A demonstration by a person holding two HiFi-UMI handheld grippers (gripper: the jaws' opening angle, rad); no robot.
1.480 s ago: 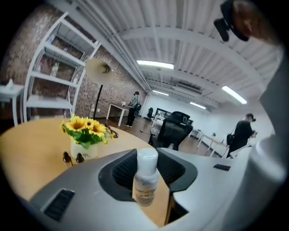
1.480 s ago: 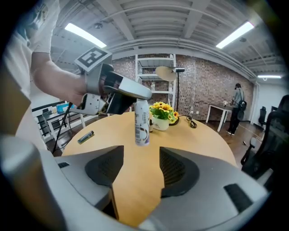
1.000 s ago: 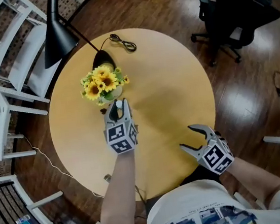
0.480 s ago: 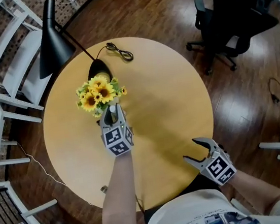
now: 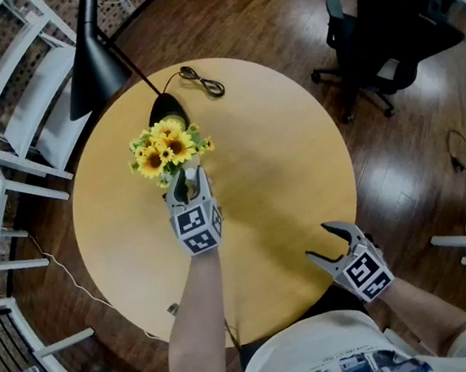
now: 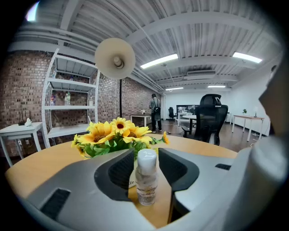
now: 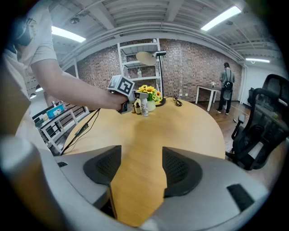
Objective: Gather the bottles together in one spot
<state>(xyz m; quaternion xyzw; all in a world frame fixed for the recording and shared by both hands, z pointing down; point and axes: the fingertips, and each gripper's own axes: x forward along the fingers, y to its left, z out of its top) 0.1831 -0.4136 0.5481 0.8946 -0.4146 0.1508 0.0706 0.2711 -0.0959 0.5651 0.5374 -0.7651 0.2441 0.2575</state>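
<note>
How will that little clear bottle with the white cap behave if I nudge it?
The bottle stands upright on a narrow base and is taller than it is wide, so a push near its white cap would probably tip it. It looks small and clear, so it is likely light plastic. Its round, smooth body may roll once down.

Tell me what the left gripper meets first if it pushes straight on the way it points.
The left gripper meets the small clear bottle standing between its fingers, which have just been opening and don't press it; beyond, probably the sunflowers.
</note>
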